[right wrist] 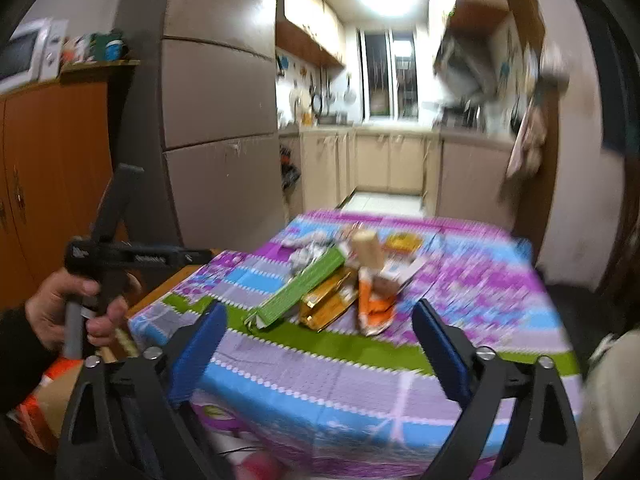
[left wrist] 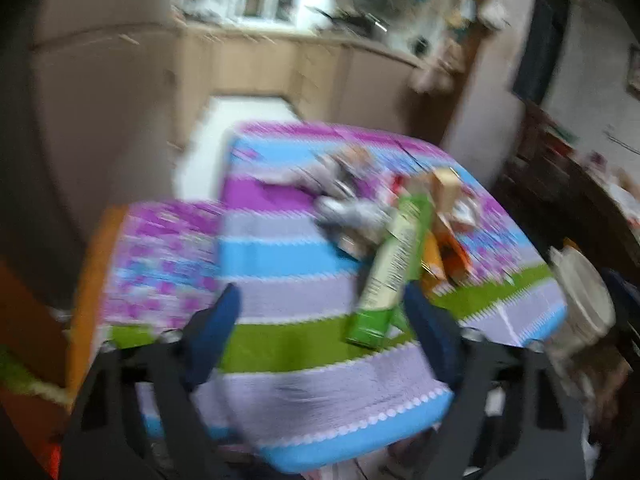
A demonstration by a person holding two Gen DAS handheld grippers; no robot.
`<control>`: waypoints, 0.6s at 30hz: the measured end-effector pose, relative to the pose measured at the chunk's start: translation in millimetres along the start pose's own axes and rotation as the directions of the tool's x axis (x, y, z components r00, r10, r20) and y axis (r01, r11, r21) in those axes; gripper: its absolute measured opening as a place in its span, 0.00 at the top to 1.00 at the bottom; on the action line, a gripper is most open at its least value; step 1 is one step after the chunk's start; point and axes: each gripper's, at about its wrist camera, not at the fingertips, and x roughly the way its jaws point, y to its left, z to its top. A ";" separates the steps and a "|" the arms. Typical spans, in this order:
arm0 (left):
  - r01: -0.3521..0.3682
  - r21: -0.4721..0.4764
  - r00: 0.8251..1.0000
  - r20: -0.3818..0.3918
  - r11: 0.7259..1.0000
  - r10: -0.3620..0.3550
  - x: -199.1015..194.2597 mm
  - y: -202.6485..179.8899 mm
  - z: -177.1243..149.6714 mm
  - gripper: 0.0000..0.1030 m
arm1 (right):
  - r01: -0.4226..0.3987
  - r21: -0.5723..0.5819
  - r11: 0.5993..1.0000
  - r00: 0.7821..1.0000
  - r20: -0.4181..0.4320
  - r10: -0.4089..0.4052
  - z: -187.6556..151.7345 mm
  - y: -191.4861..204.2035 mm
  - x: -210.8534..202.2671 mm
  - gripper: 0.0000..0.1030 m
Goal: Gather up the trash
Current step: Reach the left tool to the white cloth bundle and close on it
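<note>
Left wrist view: the picture is smeared by motion. The left gripper [left wrist: 320, 312] stands wide apart, its blue fingers [left wrist: 218, 332] empty, above the near edge of a table [left wrist: 288, 344] covered by a striped cloth of purple, blue, lilac and green. A long green box [left wrist: 390, 264] lies on the cloth toward the table's right side, its near end just beside the right finger; whether they touch cannot be told through the blur. Behind the box, nearer the far edge, lies crumpled grey-white paper [left wrist: 352, 212], and to the right of the box an orange packet [left wrist: 450, 248] and a tan box [left wrist: 444, 188].

Right wrist view: the right gripper [right wrist: 320, 328] is also spread wide and holds nothing, hovering over the near edge of the table [right wrist: 328, 392]. The trash sits in a heap around the middle of the table: the green box [right wrist: 298, 290] slanting toward the near left, a gold packet [right wrist: 330, 302] touching it on the right, the orange packet [right wrist: 374, 306] beside that, the tan box [right wrist: 366, 252] upright behind, and crumpled paper [right wrist: 308, 246] toward the far edge. Off the table's left edge a hand [right wrist: 76, 308] grips the handle of the other gripper
</note>
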 end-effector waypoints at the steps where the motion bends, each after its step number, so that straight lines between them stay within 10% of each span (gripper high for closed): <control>1: 0.041 0.009 0.999 -0.029 0.999 -0.041 13.9 -0.1 1.3 0.45 | -0.020 0.032 0.999 1.000 -0.016 0.021 -2.7 -6.6 10.7 0.20; 6: 0.150 0.034 0.985 -0.095 0.988 -0.146 61.9 -2.0 20.5 0.50 | -0.037 0.082 0.996 0.996 -0.083 0.043 -20.8 -20.1 51.7 0.23; 18: 0.087 -0.042 0.993 -0.078 0.995 -0.090 134.5 -7.3 57.7 0.27 | -0.034 0.149 0.988 0.988 -0.146 0.055 -25.3 -52.8 89.8 0.23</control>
